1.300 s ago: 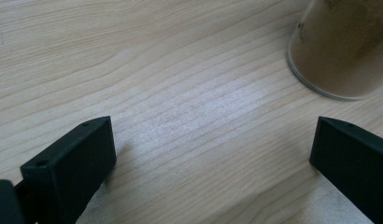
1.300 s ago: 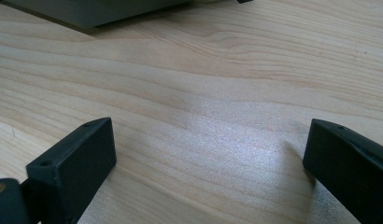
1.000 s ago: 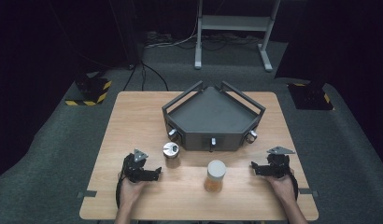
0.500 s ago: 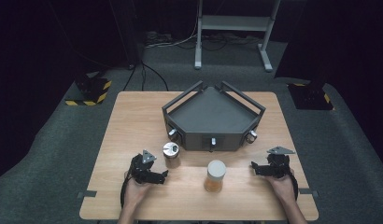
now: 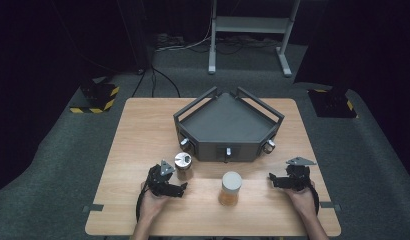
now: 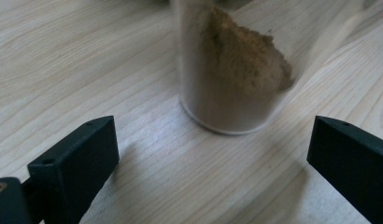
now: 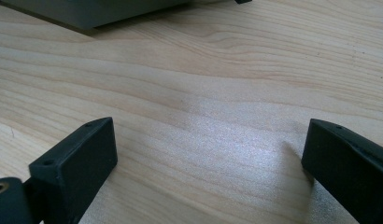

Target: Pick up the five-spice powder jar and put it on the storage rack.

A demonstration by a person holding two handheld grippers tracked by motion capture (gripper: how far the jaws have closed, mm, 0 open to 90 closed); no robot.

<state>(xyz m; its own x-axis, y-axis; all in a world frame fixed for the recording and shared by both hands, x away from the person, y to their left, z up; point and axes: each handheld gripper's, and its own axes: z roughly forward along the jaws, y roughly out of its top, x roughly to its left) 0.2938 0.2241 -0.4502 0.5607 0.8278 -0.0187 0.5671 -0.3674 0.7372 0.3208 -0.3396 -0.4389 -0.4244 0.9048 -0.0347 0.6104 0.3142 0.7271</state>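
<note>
Left gripper view: left tongs (image 6: 213, 154) wide apart, just closing slightly, jar (image 6: 234, 70) ahead, seemingly untouched; right tongs (image 7: 208, 154) apart.

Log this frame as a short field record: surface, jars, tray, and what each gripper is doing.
surface: wooden table
tray: dark five-sided tray at table's far middle, nothing in it
jar 1: silver-lidded jar of brown powder, near the tray's left front corner
jar 2: white-lidded jar, upright, front centre
left gripper: jaws wide but just closing a little, silver-lidded jar ahead, not touched
right gripper: open, over bare table, nothing between jaws
</note>
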